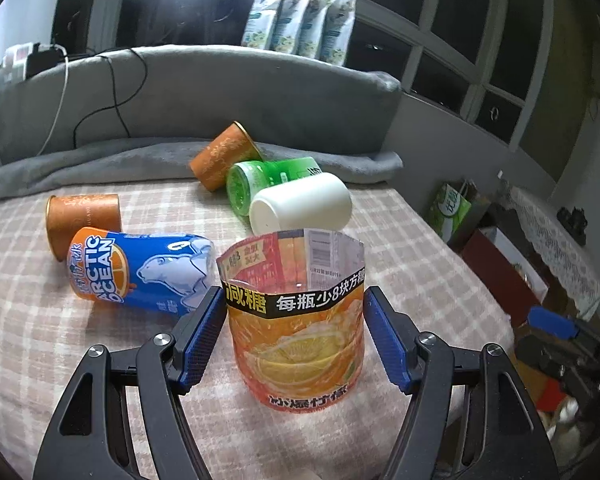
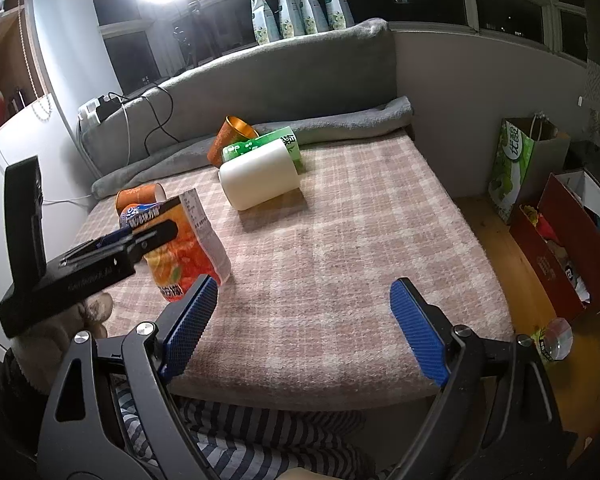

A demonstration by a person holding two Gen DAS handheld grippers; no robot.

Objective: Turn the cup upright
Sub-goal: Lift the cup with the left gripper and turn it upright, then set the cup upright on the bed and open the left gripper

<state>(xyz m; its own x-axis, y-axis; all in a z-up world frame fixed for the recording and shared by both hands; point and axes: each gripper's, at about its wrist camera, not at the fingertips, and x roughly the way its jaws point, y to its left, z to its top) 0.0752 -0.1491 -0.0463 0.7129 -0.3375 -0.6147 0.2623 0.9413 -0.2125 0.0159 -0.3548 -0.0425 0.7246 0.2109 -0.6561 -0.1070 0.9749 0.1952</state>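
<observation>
An orange cut-bottle cup [image 1: 296, 320] with a citrus label stands upright on the checked blanket, open end up. My left gripper [image 1: 296, 336] straddles it with both blue pads beside its walls; a small gap shows on each side. It also shows in the right wrist view [image 2: 188, 240], with the left gripper [image 2: 112, 248] around it. My right gripper [image 2: 304, 320] is open and empty over the blanket's near edge. A blue Arctic Ocean cup [image 1: 140, 268], a white cup [image 1: 300, 204], a green cup [image 1: 268, 180] and two orange cups [image 1: 80, 216] [image 1: 224, 156] lie on their sides.
A grey sofa back [image 1: 220, 92] and a rolled grey blanket [image 1: 140, 164] border the far side. Cables hang over the back. A green bag [image 2: 516, 164] and a red box [image 2: 564, 248] stand on the floor to the right.
</observation>
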